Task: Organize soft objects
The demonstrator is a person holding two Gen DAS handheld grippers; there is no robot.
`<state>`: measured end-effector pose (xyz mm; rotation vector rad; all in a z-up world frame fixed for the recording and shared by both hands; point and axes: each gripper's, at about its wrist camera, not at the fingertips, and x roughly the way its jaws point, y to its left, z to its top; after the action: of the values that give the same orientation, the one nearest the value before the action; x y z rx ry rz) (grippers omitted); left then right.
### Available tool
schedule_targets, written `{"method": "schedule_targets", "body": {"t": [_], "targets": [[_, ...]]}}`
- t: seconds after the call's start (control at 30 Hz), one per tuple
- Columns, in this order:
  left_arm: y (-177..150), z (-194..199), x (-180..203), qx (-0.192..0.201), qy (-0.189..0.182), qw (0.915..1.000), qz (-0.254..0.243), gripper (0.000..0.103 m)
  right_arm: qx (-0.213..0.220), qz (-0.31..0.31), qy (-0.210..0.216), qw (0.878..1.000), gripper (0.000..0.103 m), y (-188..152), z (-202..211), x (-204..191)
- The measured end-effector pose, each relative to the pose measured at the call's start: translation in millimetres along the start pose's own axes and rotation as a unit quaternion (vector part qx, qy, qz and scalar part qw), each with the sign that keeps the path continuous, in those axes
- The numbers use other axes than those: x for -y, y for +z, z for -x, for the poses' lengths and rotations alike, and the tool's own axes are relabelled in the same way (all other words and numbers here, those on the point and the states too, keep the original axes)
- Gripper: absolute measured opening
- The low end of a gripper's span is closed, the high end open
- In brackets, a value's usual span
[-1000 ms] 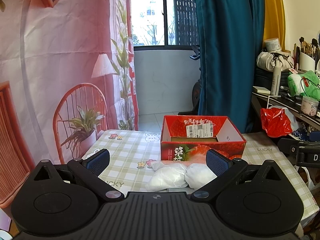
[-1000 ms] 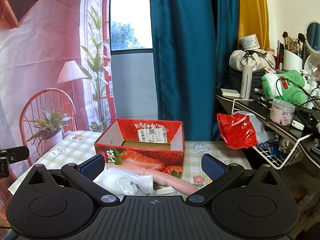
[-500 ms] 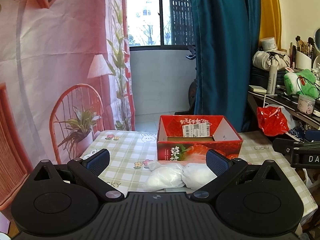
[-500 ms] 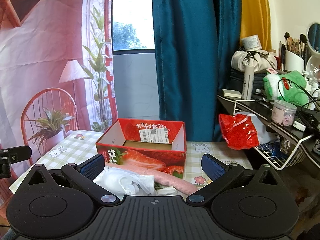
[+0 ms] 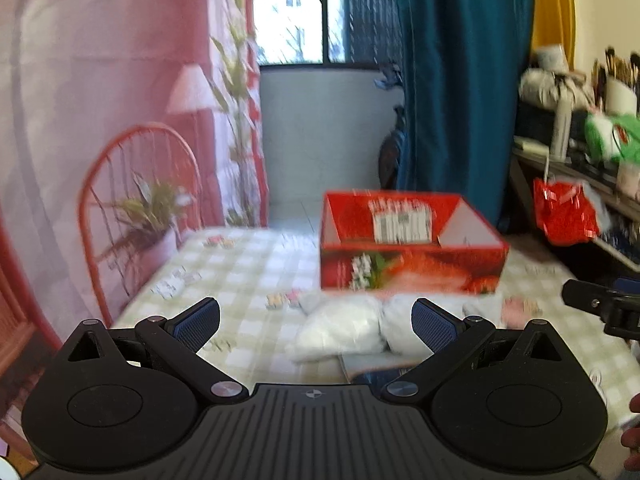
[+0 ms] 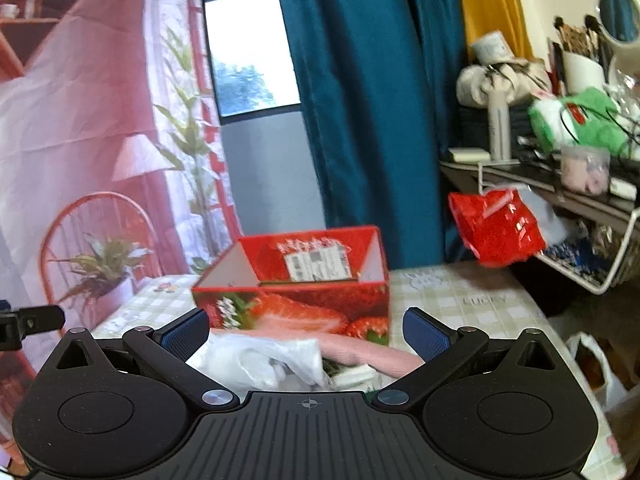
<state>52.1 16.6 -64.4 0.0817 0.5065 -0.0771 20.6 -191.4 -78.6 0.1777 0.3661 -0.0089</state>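
Two grippers hanging wide open, holding nothing. White soft bundle (image 5: 344, 330) lying sideways, just ahead of left gripper (image 5: 316, 320), nearer its right finger. Right gripper (image 6: 306, 330) hovering over pink cloth (image 6: 360, 354). Red box (image 5: 412, 256) sitting behind.

You can read one word only: "LUCKY", printed in grey on the checked tablecloth (image 6: 472, 292), to the right of the red strawberry box (image 6: 296, 300) in the right wrist view. The white label (image 6: 316, 264) on the box's inner back wall carries a barcode and print that blur leaves illegible. White characters on the box front are also unreadable.
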Motion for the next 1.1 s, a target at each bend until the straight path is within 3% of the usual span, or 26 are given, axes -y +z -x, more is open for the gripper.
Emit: {"method": "schedule_targets", "body": {"t": [0.2, 0.27, 0.33, 0.47, 0.57, 0.63, 0.73, 0.9, 1.1], "targets": [[-26.4, -38.4, -4.0, -0.06, -0.033, 0.9975, 0.014, 0.103, -0.081, -0.003, 0.019, 0.997, 0.103, -31.6, -36.8, 7.2], [-34.5, -49.0, -5.2, -0.078, -0.038, 0.996, 0.02, 0.102, -0.099, 0.009, -0.003, 0.995, 0.103, -41.6, -45.1, 5.8], [-40.0, -56.2, -4.7, -0.086, -0.038, 0.9954, 0.016, 0.099, -0.113, 0.006, -0.006, 0.994, 0.103, -48.5, -53.3, 7.3], [-47.5, -64.4, -3.8, -0.1, -0.054, 0.9934, 0.013, 0.088, -0.128, -0.013, 0.028, 0.991, 0.101, -62.7, -64.3, 13.2], [-49.9, -71.0, -2.2, -0.112, -0.074, 0.9907, 0.02, 0.065, -0.132, 0.007, 0.041, 0.99, 0.087, -68.0, -69.0, 8.8], [-49.3, -80.5, -2.1, -0.128, -0.094, 0.9869, 0.029, 0.047, -0.134, 0.012, 0.061, 0.989, 0.068, -72.2, -72.5, 5.7], [-49.3, -93.0, -1.8, -0.139, -0.108, 0.9825, 0.059, 0.046, -0.144, 0.022, 0.087, 0.986, 0.055, -75.5, -79.1, -2.2], [-61.8, -102.9, 3.3, -0.156, -0.123, 0.9776, 0.068, 0.046, -0.141, 0.051, 0.104, 0.983, 0.05, -80.0, -81.7, -20.0], [-78.3, -112.9, 0.9, -0.172, -0.135, 0.9715, 0.093, 0.051, -0.166, 0.025, 0.108, 0.98, 0.048, -93.3, -92.9, -13.4]]}}
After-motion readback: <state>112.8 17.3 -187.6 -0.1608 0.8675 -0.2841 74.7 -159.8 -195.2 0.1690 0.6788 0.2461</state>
